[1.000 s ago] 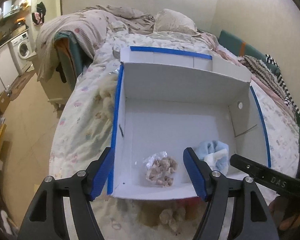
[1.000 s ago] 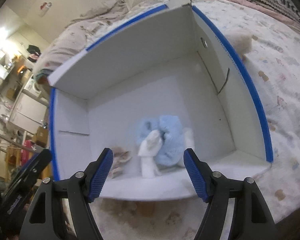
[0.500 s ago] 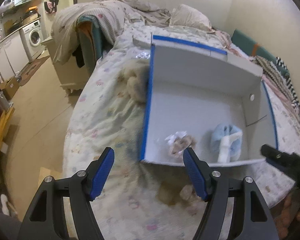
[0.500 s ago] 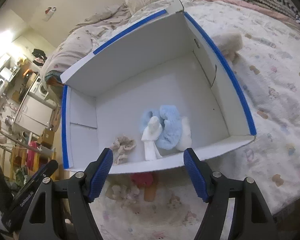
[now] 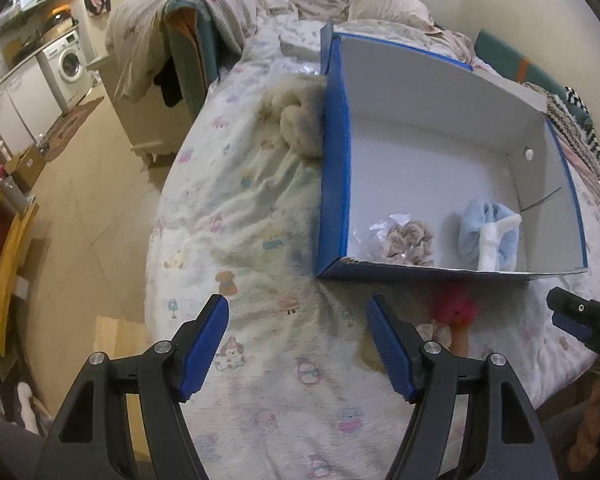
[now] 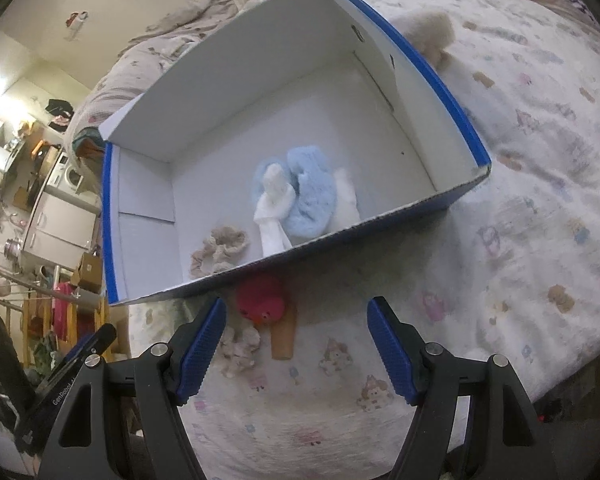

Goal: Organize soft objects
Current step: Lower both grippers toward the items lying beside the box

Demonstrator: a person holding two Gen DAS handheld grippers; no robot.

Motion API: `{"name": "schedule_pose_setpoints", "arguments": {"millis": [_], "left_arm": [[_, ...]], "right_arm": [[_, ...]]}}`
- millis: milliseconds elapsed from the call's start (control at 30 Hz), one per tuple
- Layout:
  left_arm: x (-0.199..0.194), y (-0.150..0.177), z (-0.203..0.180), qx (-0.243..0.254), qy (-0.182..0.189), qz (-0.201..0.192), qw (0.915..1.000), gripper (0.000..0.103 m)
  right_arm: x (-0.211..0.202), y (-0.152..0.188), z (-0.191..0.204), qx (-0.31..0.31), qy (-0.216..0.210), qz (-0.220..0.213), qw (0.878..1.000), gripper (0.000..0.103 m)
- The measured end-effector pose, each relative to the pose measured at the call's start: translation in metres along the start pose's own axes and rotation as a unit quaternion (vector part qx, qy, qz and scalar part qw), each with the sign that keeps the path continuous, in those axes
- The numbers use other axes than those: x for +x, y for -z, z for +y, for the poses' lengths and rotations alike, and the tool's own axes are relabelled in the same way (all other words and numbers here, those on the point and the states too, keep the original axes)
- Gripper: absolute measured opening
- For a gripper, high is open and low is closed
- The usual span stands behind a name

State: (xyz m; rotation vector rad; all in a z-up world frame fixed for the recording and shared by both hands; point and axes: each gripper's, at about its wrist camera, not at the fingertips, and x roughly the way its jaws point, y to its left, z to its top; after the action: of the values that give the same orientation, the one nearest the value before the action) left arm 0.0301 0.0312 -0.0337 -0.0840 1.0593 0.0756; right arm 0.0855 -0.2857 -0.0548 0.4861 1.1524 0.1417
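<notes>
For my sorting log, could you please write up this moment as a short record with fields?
Setting: bed
Container: blue box, open top
In box: blue fluffy item, beige scrunchie
Outside, by the near wall: red plush toy, small beige piece
Outside, at the far side: cream fluffy item
Left gripper: open, empty
Right gripper: open, empty

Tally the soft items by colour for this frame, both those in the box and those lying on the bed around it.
Light blue: 1, fluffy blue item, in the box
White: 1, white cloth, in the box
Beige: 3, scrunchie in the box, beige tuft, furry beige item
Red: 1, red plush
Total: 6
</notes>
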Motion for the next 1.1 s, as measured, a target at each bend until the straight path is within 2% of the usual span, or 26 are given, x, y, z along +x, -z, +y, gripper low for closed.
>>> {"name": "schedule_pose_setpoints", "arguments": {"millis": [100,233,333,533,700,767,833,900,967,1033,1100], "left_arm": [[0.01,-0.001,0.001,-0.005,0.004,0.017,0.9998,0.069],[0.028,-0.001,0.0,-0.016,0.023,0.05,0.9984,0.069],[0.038,-0.002,-0.001,-0.023,0.021,0.062,0.9976,0.069],[0.068,-0.001,-0.025,-0.026,0.058,0.117,0.9911,0.069],[0.095,0.003,-0.049,-0.012,0.038,0.158,0.9866,0.067],[0.102,0.002,-0.052,-0.023,0.039,0.168,0.9848,0.06],[0.109,0.002,-0.055,-0.031,0.05,0.183,0.9813,0.044],[0.114,0.004,-0.059,-0.037,0.063,0.199,0.9774,0.038],[0.116,0.004,-0.064,-0.029,0.06,0.2,0.9776,0.032],[0.114,0.004,-0.065,-0.024,0.058,0.198,0.9782,0.022],[0.113,0.002,-0.063,-0.027,0.058,0.196,0.9785,0.018]], "right_arm": [[0.005,0.001,0.0,0.001,0.009,0.008,1.0,0.077],[0.008,0.0,0.004,-0.003,-0.005,0.009,1.0,0.077],[0.011,-0.001,0.005,-0.004,-0.006,0.013,1.0,0.077],[0.02,-0.005,0.001,0.006,-0.006,0.025,1.0,0.077],[0.023,-0.005,0.0,0.007,-0.006,0.03,0.999,0.077],[0.023,-0.004,0.0,0.006,-0.006,0.031,0.999,0.077],[0.022,-0.004,-0.001,0.004,-0.006,0.032,0.999,0.077],[0.023,-0.003,-0.002,0.002,-0.004,0.033,0.999,0.077],[0.024,-0.003,-0.003,0.003,-0.002,0.035,0.999,0.077],[0.025,-0.003,-0.004,0.005,-0.001,0.036,0.999,0.077],[0.026,-0.003,-0.003,0.006,0.0,0.038,0.999,0.077]]}}
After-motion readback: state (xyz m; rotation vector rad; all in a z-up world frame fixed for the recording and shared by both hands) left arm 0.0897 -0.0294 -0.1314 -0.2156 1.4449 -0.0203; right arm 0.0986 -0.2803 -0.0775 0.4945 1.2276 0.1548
